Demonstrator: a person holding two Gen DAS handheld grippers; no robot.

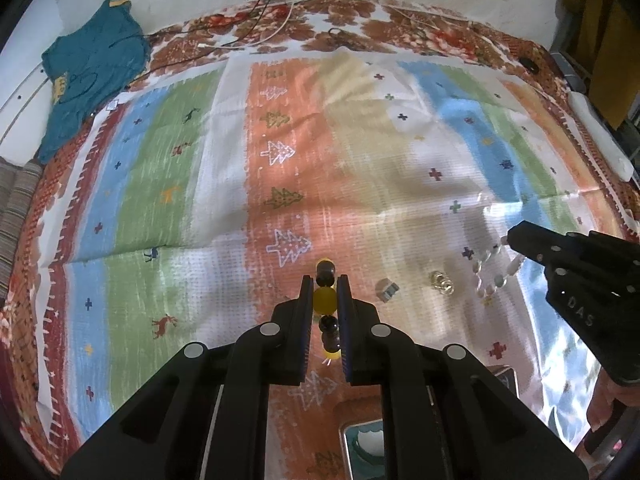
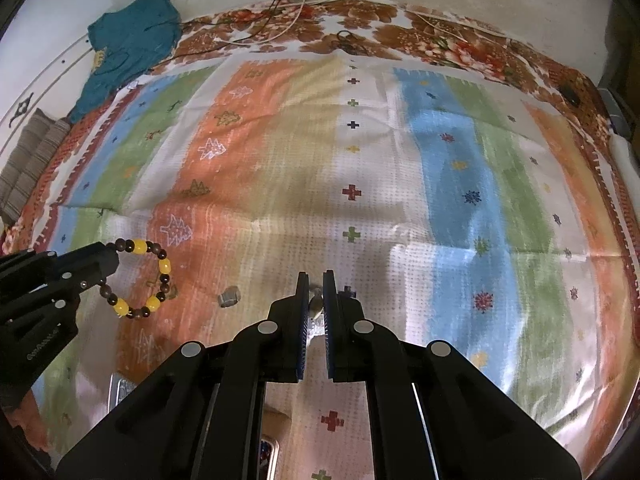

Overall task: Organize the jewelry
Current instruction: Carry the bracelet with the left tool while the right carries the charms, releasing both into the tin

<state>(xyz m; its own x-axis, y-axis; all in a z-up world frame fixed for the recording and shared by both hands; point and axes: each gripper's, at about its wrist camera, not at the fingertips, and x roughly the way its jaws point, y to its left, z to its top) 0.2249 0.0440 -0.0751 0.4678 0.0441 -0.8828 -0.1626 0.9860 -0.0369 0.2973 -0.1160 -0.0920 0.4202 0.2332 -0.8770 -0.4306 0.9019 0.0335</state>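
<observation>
My left gripper is shut on a bracelet of yellow and dark brown beads; in the right wrist view the bracelet hangs as a loop from that gripper, above the cloth. My right gripper is shut on a pale, clear-beaded bracelet; in the left wrist view this bracelet dangles from the right gripper. A pair of gold rings and a small grey ring-like piece lie on the cloth between the grippers; the grey piece also shows in the right wrist view.
A striped, patterned cloth covers a bed. A teal garment lies at the far left corner, with cables along the far edge. A metal box edge shows near the bottom, below my left gripper.
</observation>
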